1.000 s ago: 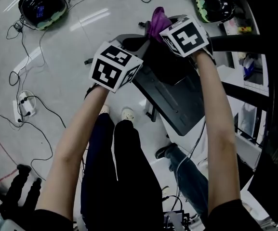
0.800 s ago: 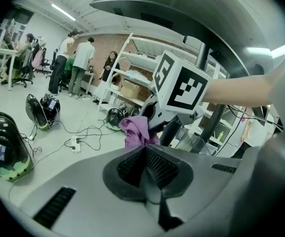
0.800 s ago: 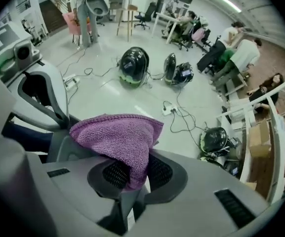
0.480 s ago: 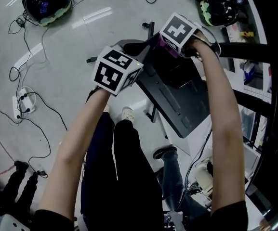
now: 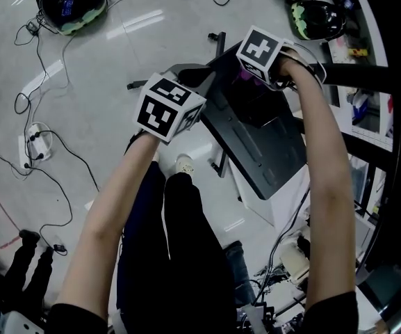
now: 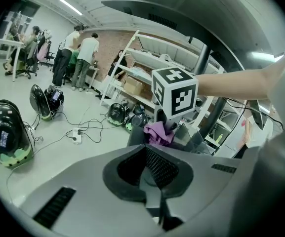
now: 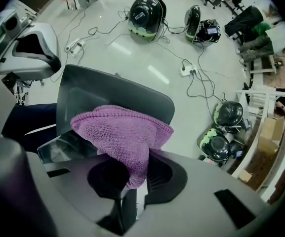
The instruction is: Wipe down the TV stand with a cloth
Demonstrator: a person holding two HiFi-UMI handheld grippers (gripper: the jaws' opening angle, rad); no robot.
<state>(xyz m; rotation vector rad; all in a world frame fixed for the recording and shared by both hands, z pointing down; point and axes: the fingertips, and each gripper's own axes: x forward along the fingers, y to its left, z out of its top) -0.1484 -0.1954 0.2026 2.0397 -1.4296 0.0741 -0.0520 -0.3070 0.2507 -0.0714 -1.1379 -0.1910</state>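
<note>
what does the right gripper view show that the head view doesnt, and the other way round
Only the right gripper view: the right gripper with its jaws shut on the purple cloth, which bunches up in front of the TV stand and its dark panel.
Only the head view: the person's forearms and dark trousers, and both marker cubes from above.
Both: the cloth, the stand, black-and-green helmets, and power strips with cables on the floor.

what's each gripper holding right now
Left gripper: closed, empty.
Right gripper: closed on the purple cloth.
</note>
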